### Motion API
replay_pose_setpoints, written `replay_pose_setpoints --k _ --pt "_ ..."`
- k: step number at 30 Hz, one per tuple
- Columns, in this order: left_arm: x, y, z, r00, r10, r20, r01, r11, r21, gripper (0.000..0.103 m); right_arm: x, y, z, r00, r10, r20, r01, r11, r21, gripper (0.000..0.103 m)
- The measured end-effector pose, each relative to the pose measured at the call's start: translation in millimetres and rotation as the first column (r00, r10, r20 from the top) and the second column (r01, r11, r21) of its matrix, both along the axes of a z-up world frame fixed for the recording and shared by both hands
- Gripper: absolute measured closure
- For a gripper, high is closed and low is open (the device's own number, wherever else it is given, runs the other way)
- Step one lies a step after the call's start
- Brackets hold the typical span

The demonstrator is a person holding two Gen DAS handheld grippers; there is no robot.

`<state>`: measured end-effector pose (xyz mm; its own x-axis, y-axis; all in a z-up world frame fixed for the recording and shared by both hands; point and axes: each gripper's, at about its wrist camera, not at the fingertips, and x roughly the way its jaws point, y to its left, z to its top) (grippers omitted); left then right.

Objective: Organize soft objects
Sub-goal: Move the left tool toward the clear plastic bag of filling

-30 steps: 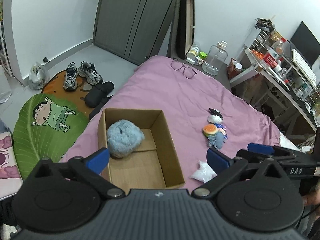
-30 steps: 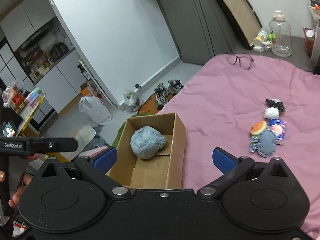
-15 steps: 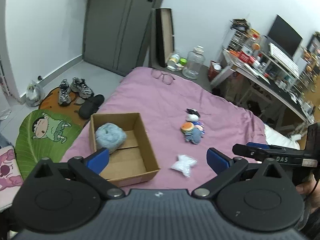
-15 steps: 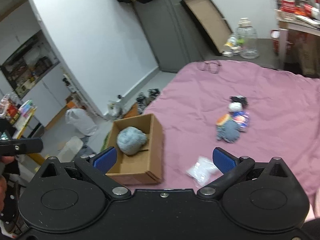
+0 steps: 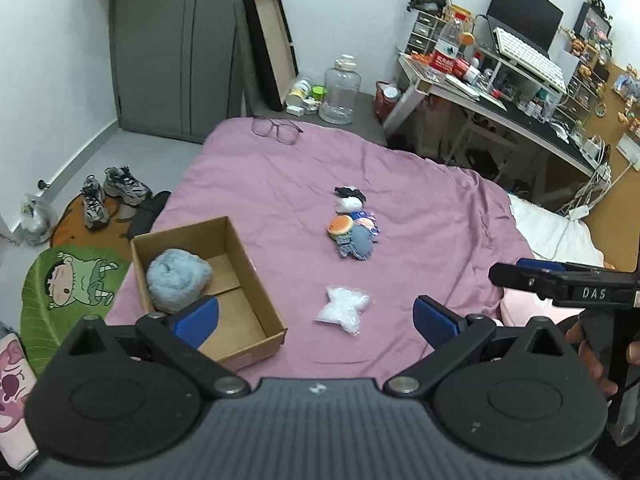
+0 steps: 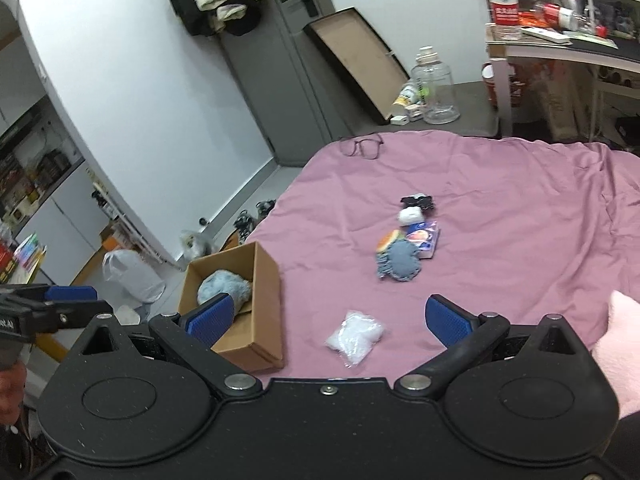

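Note:
An open cardboard box (image 5: 256,284) (image 6: 264,280) sits at the near left edge of the pink bed, with a fluffy blue soft ball (image 5: 178,278) (image 6: 224,288) inside. A clear bag of white stuffing (image 5: 344,309) (image 6: 354,336) lies on the cover right of the box. Farther back lies a cluster of small soft items (image 5: 354,232) (image 6: 404,248): a burger toy, a blue-grey plush, a white one and a black one. My left gripper (image 5: 316,316) and right gripper (image 6: 330,318) are both open and empty, held above the near bed edge.
Glasses (image 5: 276,130) lie at the bed's far end. A large clear jar (image 5: 340,90) stands on a low stand beyond. A cluttered desk (image 5: 500,96) is to the right. Shoes (image 5: 114,192) and a green mat (image 5: 68,284) are on the floor to the left.
Both grippers have pulled back and up from the box and turned right. The box looks smaller and the stuffing bag and the soft cluster now sit near the middle of view.

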<state>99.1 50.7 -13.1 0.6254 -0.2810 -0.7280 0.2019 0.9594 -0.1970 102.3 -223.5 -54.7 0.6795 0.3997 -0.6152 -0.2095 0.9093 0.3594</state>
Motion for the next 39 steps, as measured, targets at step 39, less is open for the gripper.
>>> replay_pose_setpoints --k 39 --pt "112 -65 -118 0.977 -0.166 -0.135 0.167 0.986 -0.004 0.009 90 -43 -116 0.987 -0.043 -0.155 0.057 0.995 0.082 0.002"
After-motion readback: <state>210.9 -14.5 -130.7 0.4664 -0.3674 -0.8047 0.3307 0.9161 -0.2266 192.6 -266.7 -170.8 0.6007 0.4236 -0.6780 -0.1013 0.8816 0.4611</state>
